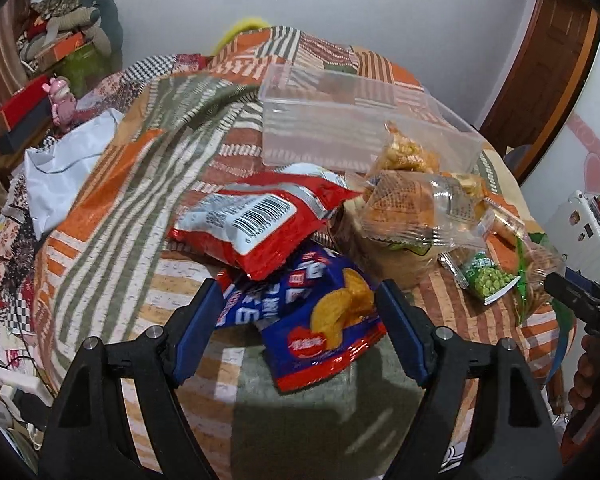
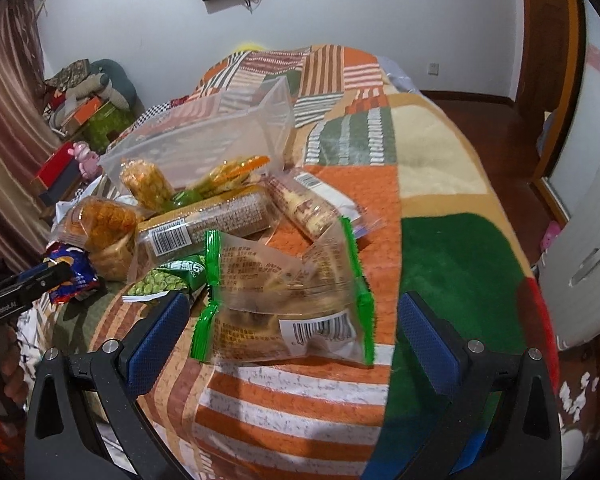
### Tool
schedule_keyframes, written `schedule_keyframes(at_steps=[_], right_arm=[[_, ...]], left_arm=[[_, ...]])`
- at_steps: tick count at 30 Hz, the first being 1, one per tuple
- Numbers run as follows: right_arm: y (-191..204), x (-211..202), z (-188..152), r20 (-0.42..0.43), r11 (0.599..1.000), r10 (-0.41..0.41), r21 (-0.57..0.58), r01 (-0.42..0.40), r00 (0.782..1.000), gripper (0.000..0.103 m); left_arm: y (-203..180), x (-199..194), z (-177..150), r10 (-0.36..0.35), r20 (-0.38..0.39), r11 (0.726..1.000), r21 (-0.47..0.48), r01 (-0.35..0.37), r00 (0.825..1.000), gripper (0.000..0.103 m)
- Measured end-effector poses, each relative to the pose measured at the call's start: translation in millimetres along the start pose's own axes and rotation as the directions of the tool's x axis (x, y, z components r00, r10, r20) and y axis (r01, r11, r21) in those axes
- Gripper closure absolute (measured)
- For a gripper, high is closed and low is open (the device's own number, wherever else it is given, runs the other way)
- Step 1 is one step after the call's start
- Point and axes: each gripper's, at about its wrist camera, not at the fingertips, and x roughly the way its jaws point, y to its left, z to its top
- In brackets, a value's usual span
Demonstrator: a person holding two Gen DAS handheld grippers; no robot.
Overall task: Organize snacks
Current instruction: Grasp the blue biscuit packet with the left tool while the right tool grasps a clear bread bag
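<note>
**A:** Soft patchwork bedding is what everything sits on, so nothing here has a firm base. Your clear plastic bin stands empty at the far side of the heap.

**B:** And my tongs?

**A:** Your left gripper is spread wide, straddling the blue chip bag without pinching it. Your right gripper is equally wide, around the green-edged clear packet.

**B:** What could go wrong?

**A:** The red snack bag lies partly on the blue one; pull the blue bag and you may drag it off the pile. Squeeze hard and you'll likely crush chips. The slick packet could slip, and the light bin may tip on the quilt.
</note>
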Motion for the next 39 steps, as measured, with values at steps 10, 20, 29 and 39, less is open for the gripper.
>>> schedule_keyframes(at_steps=[10,20,29,39], right_arm=[[2.9,15.4,-2.4,-0.054,0.999,0.028,0.029,-0.026,0.998,0.013],[2.7,8.9,-5.2,-0.037,0.998,0.048,0.031,-0.047,0.998,0.028],[8.0,5.3,-3.8,-0.015,0.998,0.057,-0.01,-0.057,0.998,0.035],[8.4,-0.6,-0.8,0.019,0.999,0.052,-0.017,-0.052,0.998,0.035]], left_arm=[[-2.3,11.1,-2.7,0.011,0.005,1.0,0.016,-0.011,1.0,0.01],[-4.4,16.0,-5.4,0.017,0.007,1.0,0.01,-0.017,1.0,0.006],[14.3,3.0,-12.5,-0.018,-0.003,0.997,-0.08,0.018,1.0,0.006],[25.7,14.0,-0.9,-0.1,-0.037,0.976,-0.198,0.091,0.994,0.006]])
